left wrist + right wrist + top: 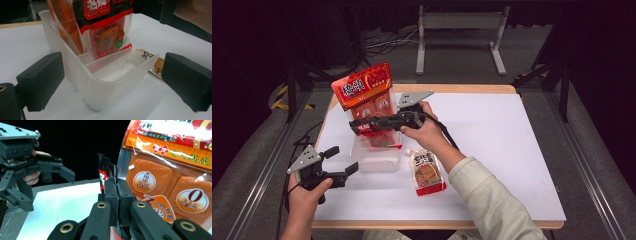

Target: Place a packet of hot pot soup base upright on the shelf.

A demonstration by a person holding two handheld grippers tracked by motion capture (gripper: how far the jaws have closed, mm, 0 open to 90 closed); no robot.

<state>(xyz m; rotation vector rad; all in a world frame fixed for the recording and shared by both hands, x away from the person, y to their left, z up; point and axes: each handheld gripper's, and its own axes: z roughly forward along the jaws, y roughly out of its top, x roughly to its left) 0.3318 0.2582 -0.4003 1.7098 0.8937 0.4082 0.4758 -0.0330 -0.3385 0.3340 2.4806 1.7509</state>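
The right hand-held gripper [357, 126] is clamped on the top edge of a red snack packet [106, 173] standing in the clear plastic bin [100, 80]. The left hand-held gripper [343, 161] is wide open and empty beside the bin on the table [502, 145].

The red packet [107, 25] is cut off at the top edge; its lower end sits hidden inside the bin [105, 85].

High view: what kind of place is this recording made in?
Probably a lab or studio recording station, not a home. A white-topped table stands on grey carpet among dark curtains, metal stand legs and floor cables behind it. A clear plastic bin holds food packets.
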